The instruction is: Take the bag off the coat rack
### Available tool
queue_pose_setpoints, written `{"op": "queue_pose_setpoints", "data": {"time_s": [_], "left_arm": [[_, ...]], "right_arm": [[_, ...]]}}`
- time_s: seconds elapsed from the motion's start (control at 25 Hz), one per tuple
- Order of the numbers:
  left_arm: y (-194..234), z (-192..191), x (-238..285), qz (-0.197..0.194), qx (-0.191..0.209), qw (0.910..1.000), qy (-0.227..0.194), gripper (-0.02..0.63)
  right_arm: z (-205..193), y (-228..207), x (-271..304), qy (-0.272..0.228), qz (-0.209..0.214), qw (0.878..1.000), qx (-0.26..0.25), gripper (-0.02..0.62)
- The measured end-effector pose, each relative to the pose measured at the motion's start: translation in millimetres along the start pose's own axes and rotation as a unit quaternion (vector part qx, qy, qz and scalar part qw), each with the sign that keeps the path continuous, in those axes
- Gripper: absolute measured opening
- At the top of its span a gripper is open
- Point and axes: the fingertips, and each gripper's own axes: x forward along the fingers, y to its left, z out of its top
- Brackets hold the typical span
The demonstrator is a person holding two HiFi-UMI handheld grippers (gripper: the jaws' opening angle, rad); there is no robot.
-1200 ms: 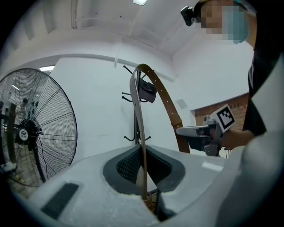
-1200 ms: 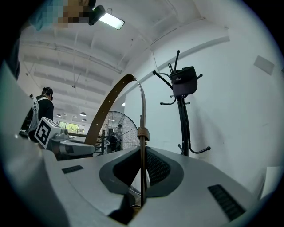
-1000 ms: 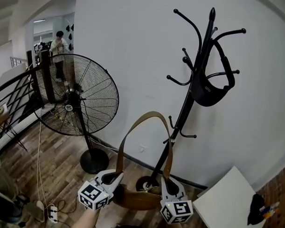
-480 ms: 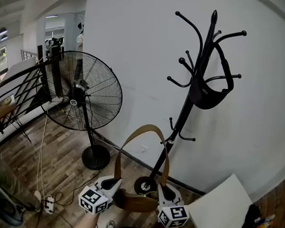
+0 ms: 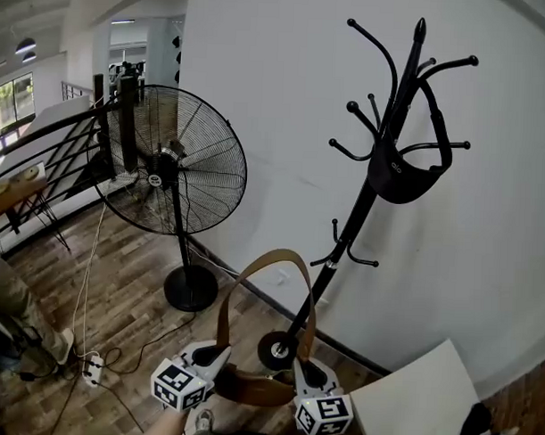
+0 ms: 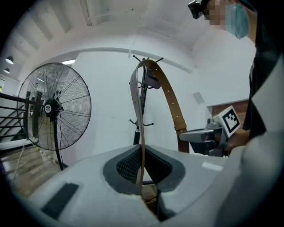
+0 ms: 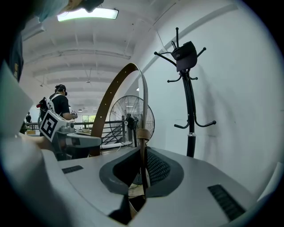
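A brown bag [image 5: 253,387] with a long tan strap [image 5: 273,257] hangs between my two grippers, well in front of the black coat rack [image 5: 362,206] and clear of its hooks. My left gripper [image 5: 216,355] is shut on the strap's left end [image 6: 140,133], which runs straight up out of its jaws. At the other end, the strap [image 7: 143,133] is pinched in my right gripper [image 5: 301,369], just below a tan loop. The strap arches above both. A second, black bag [image 5: 401,176] hangs high on the rack [image 7: 190,111].
A large pedestal fan [image 5: 172,168] stands left of the rack, with its cable and a power strip [image 5: 90,368] on the wood floor. A white table [image 5: 418,400] corner sits at lower right. A black stair railing [image 5: 51,155] runs at far left. A white wall lies behind.
Both grippers and the brown bag sit lower in the head view, and the strap's arch has dropped. The view has shifted, so the fan and rack appear further right.
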Motion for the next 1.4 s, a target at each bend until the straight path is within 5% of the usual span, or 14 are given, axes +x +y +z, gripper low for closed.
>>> {"op": "queue_pose_setpoints", "data": {"time_s": [0.72, 1.4], "left_arm": [[-46, -39, -1, 0.028, -0.017, 0.9988, 0.037, 0.014], [-54, -33, 8, 0.04, -0.014, 0.9985, 0.033, 0.014]], "right_arm": [[-53, -12, -31, 0.046, 0.03, 0.998, -0.007, 0.026], [-47, -26, -38, 0.04, 0.034, 0.999, -0.015, 0.026]]}}
